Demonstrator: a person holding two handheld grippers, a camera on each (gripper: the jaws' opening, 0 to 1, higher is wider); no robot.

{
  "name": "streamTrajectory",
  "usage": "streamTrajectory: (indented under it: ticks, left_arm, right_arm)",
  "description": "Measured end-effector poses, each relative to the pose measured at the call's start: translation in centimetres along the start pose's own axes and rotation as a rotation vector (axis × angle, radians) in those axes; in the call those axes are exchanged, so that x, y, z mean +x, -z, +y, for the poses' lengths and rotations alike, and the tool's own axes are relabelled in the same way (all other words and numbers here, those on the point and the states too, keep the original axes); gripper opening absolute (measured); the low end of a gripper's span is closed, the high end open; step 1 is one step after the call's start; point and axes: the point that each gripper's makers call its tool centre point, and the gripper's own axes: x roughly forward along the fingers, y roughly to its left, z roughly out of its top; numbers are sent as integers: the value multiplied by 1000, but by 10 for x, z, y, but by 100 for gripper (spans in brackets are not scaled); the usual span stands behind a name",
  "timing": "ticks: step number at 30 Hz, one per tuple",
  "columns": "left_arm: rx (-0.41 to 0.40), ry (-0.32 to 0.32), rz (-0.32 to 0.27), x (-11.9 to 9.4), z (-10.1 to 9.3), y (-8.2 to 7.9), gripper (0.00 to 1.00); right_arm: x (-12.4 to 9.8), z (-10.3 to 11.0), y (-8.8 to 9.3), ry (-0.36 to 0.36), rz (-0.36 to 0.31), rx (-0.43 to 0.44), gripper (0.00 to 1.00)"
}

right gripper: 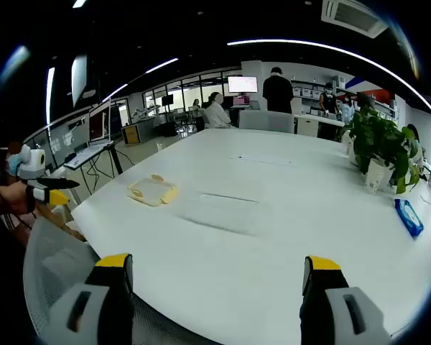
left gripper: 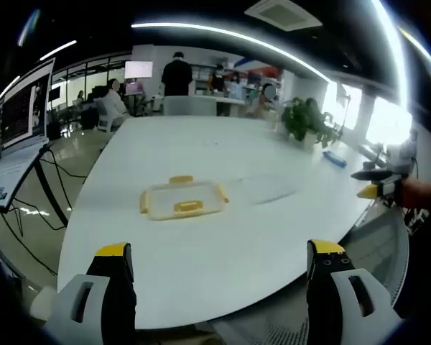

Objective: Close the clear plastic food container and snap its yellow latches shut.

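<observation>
White table carries the clear container; beyond the container stand a potted plant and blue pack. Both grippers hover with jaws spread, holding nothing.

Both views from off the white table edge, looking across it, sharing container and tabletop.

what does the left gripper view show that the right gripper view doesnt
Left gripper view alone: a laptop on a stand beside the table. Right gripper view alone: a mesh chair back by the near table edge. Both share the white table, the container with yellow latches, the potted plant, the blue packet and open jaws.
</observation>
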Motion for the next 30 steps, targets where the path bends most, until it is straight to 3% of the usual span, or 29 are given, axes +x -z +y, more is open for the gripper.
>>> streamTrajectory:
  ticks: [17, 30]
  left_arm:
    - [-16, -5, 2, -2, 3, 4, 99]
    - [-16, 3, 10, -4, 7, 9, 99]
  right_arm:
    - [-2, 1, 2, 2, 6, 3, 100]
    - [4, 13, -1, -15, 13, -1, 100]
